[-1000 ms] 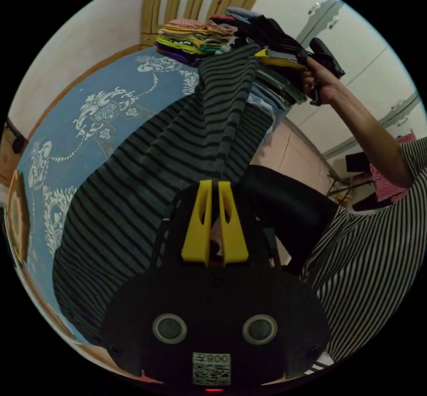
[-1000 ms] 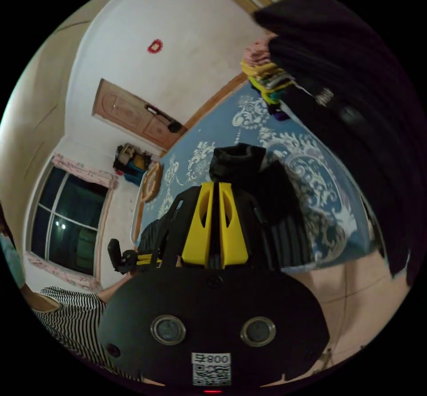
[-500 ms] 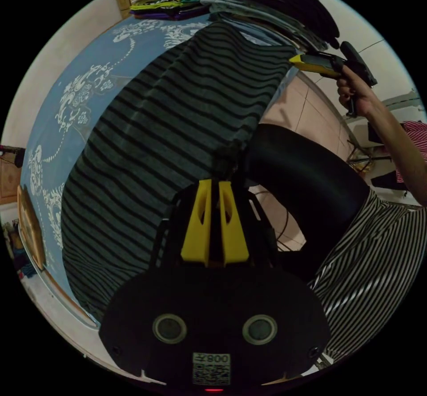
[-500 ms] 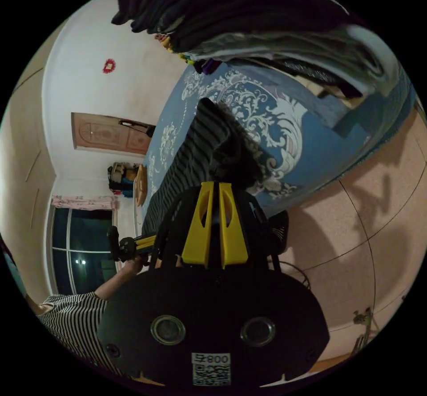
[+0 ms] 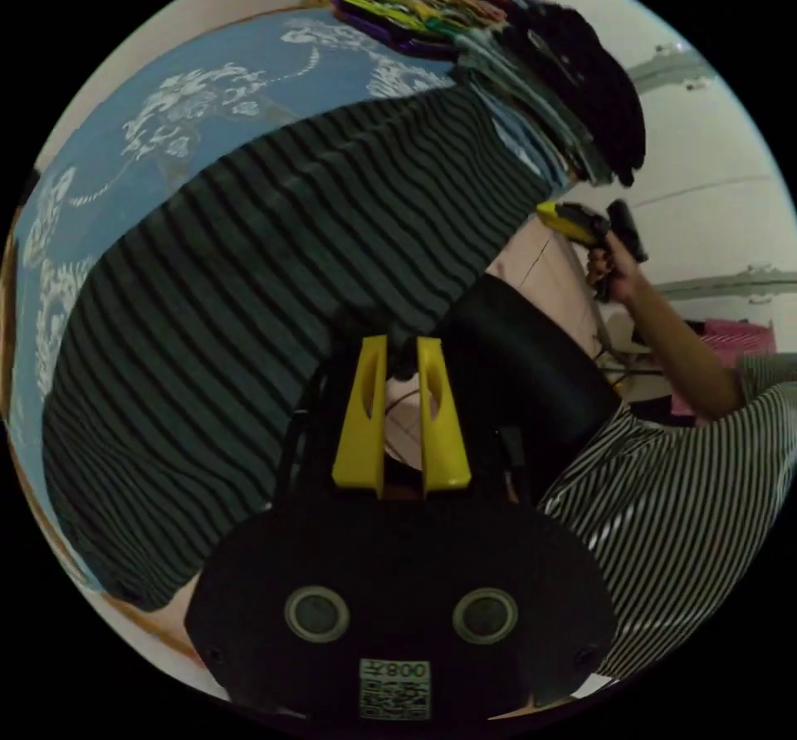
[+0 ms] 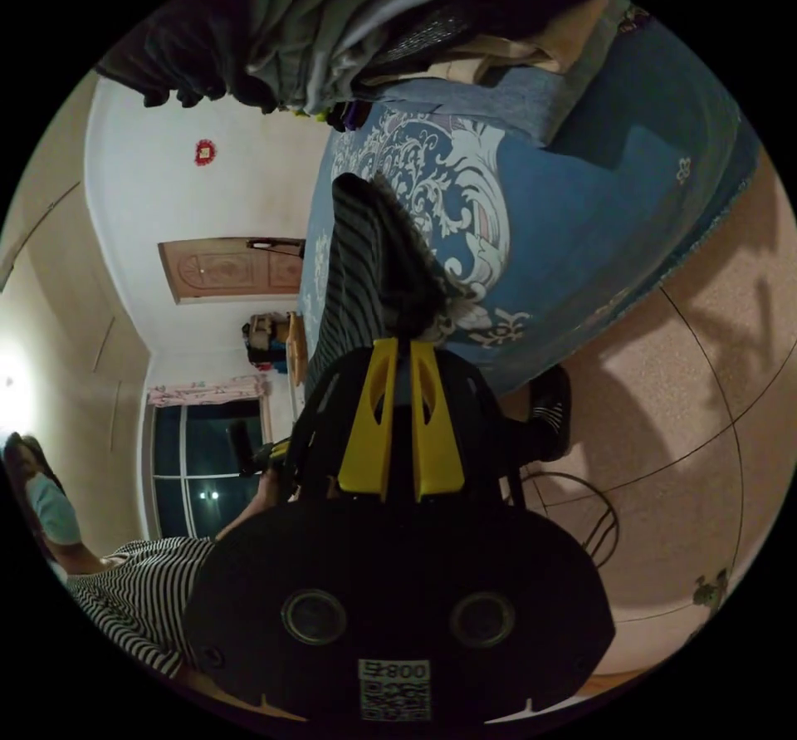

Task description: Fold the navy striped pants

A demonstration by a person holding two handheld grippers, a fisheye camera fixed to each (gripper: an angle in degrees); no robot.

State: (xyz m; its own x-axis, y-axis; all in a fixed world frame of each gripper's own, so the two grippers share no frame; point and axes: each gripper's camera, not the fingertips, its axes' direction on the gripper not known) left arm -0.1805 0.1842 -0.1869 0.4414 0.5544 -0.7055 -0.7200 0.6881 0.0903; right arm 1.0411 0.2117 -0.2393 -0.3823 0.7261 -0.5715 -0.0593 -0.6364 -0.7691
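Navy striped pants (image 5: 274,275) spread flat across the blue patterned bedspread (image 5: 166,125), reaching to the bedspread's edge. Left gripper (image 5: 402,350) just off that edge at the pants' hem, yellow jaws parted a little with floor showing between them, not clamped on cloth. Stack of folded clothes (image 5: 498,42) on the bedspread beyond the pants. Right gripper (image 5: 573,221) held in a hand (image 5: 610,271) just off the bedspread's edge, beside the pants' far corner. In the right gripper view, right gripper (image 6: 398,345) with jaws nearly together, pants (image 6: 365,275) bunched at the tips; cannot tell whether gripped. Striped shirt (image 5: 689,491) on the person beside the bedspread.
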